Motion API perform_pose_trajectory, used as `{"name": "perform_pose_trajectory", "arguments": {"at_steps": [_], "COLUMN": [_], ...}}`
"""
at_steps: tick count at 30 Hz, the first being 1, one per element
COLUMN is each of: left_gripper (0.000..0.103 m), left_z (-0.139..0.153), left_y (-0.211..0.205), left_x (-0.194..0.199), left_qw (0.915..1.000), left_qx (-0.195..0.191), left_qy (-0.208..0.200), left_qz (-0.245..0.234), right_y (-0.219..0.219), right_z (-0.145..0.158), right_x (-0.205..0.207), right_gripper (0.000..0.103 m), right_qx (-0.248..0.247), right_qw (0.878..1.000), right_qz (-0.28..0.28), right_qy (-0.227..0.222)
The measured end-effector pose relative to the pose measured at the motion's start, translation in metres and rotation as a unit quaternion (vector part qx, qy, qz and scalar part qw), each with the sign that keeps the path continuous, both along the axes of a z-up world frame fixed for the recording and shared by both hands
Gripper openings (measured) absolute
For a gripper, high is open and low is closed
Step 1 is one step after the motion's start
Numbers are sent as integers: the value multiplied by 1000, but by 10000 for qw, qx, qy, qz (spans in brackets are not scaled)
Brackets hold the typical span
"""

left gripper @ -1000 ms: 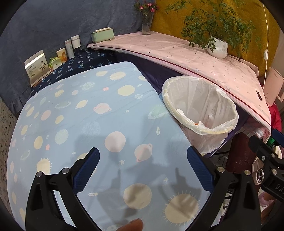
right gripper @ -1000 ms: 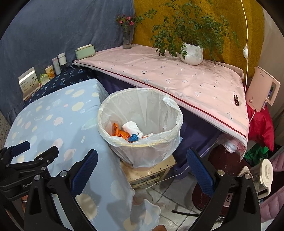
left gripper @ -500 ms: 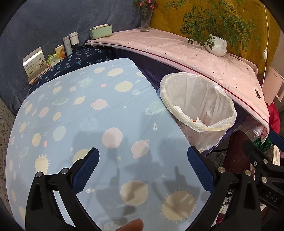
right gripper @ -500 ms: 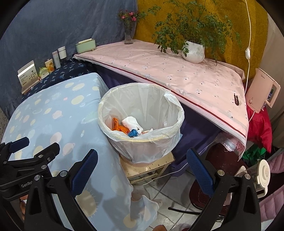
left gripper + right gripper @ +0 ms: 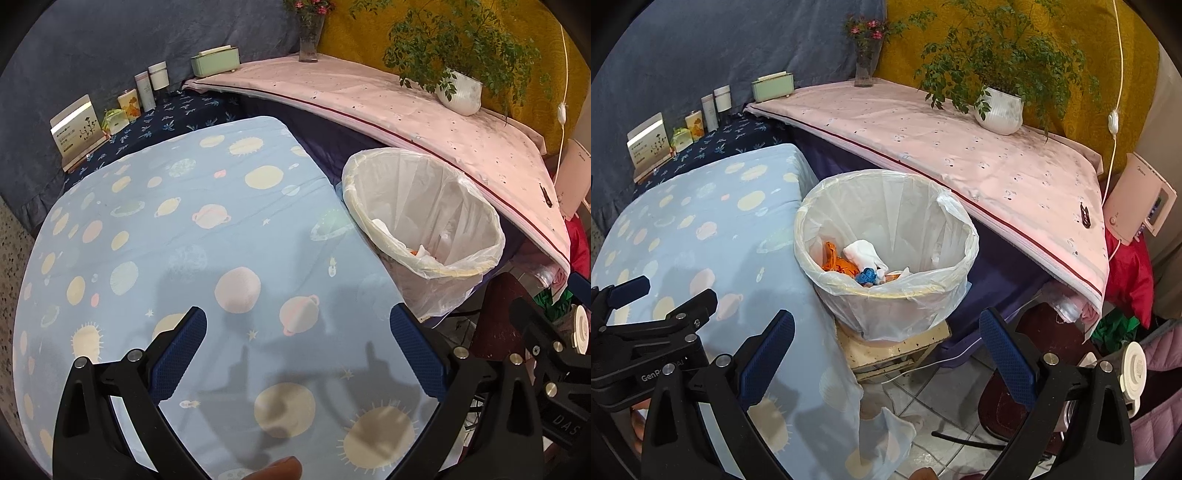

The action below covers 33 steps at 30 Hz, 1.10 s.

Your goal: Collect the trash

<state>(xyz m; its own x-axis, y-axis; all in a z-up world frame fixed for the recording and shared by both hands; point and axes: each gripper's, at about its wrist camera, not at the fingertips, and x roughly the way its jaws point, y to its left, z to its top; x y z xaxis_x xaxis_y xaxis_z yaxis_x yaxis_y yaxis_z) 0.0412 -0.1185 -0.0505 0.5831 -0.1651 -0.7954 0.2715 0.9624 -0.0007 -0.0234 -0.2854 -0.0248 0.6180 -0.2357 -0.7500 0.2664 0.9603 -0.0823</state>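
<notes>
My left claw (image 5: 297,354) hangs with its blue pads wide apart and nothing between them, over the planet-print cloth (image 5: 177,236) on the counter. My right claw (image 5: 886,354) is spread just as wide and empty, out past the cloth's edge, above the stool (image 5: 897,350) and tiled floor (image 5: 923,424). From the right view only the side of my left claw shows, at the left edge. The bin (image 5: 886,236) stands on the stool just beside the counter, its white liner folded over the rim. Inside lies the trash (image 5: 860,260) — orange, white and blue scraps; the left view hides nearly all of it behind the bin wall. Beyond, a pink-covered shelf (image 5: 960,147) carries a potted plant (image 5: 999,110) and a vase (image 5: 865,66); small boxes and bottles along the grey backdrop are too small to read.
</notes>
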Motion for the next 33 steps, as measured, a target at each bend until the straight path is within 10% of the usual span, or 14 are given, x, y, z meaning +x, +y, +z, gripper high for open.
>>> {"name": "perform_pose_trajectory", "arguments": {"at_steps": [33], "left_gripper": [95], "left_z": [1], "left_y": [4], "left_x": [5], "left_qw": [9998], "left_qx": [-100], "left_qy": [-75], "left_qz": [166], "right_y": [-3], "right_z": [0], "right_x": [7], "right_gripper": [96], "right_qx": [15], "right_qw": [9999], "right_qz": [-159], "right_qy": [-58]}}
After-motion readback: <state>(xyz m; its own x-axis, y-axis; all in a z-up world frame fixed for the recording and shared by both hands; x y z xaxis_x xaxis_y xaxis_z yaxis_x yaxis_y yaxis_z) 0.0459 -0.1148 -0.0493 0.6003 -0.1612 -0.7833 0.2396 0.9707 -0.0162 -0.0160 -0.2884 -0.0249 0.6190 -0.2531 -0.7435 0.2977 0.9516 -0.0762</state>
